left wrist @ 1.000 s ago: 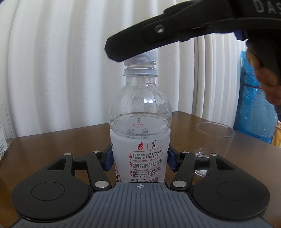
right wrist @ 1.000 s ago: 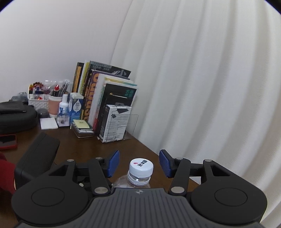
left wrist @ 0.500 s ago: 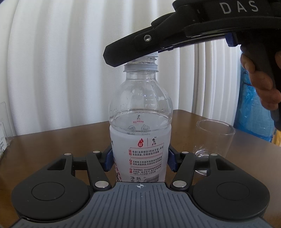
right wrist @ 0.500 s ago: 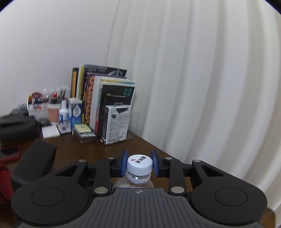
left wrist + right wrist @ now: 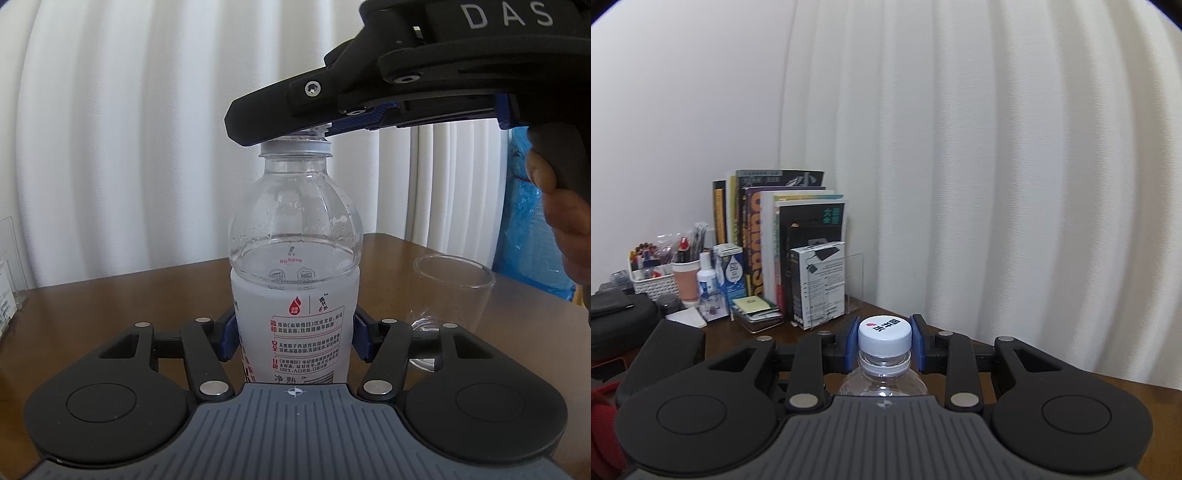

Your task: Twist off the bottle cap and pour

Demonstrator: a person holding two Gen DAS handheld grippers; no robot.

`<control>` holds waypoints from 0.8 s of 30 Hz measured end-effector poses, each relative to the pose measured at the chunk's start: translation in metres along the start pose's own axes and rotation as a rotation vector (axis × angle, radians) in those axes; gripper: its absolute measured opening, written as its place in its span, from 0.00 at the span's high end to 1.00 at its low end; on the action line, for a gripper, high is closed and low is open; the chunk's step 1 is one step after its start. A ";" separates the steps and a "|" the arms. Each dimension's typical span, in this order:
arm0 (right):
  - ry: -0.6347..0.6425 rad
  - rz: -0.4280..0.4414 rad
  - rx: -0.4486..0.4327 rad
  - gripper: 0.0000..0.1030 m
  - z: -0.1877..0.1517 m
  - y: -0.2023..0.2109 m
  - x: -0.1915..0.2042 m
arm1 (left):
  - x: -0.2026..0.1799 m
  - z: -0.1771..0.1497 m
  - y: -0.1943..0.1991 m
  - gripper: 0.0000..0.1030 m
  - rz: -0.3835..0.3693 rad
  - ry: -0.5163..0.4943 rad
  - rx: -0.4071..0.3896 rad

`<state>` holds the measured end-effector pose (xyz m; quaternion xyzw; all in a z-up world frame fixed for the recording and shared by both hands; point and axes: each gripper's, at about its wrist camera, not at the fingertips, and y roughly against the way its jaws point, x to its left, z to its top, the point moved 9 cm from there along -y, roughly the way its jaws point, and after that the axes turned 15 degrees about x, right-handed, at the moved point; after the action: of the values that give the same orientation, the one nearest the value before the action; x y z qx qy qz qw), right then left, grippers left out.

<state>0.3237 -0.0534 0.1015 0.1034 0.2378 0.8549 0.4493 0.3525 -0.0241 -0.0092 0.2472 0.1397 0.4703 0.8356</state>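
Brown wooden table (image 5: 110, 302), white curtain (image 5: 997, 166)

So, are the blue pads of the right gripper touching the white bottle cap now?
Touching. In the right wrist view both pads of the right gripper press against the sides of the cap, with no gap visible.

Home study, wooden desk (image 5: 1108, 391), books (image 5: 783, 236), white curtain (image 5: 997, 184)

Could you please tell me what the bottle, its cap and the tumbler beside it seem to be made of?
Clear ribbed water bottle: thin glossy plastic, likely PET, judging by moulded ridges and highlights. White ridged screw cap: opaque matte plastic. Clear straight-walled tumbler: transparent, thin-rimmed; glass or hard plastic, cannot tell.
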 end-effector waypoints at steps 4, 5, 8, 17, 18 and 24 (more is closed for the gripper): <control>0.011 -0.030 -0.002 0.69 -0.002 0.000 0.003 | 0.004 0.001 0.003 0.43 -0.001 0.002 0.001; 0.009 -0.030 -0.002 0.69 -0.003 0.001 0.003 | 0.004 0.001 0.003 0.43 -0.001 0.002 0.001; 0.006 -0.033 -0.002 0.69 -0.004 0.001 0.003 | 0.004 0.002 0.002 0.43 0.000 0.003 0.001; 0.011 -0.039 -0.007 0.69 -0.006 0.004 0.005 | 0.007 0.003 0.004 0.43 0.000 0.003 0.003; 0.010 -0.037 -0.008 0.69 -0.005 0.004 0.005 | 0.008 0.003 0.003 0.43 -0.001 0.003 0.004; 0.010 -0.038 -0.010 0.68 -0.006 0.004 0.005 | 0.006 0.005 0.008 0.43 0.002 -0.001 0.006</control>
<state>0.3157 -0.0533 0.0982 0.0923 0.2378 0.8480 0.4646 0.3519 -0.0169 -0.0002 0.2498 0.1405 0.4707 0.8345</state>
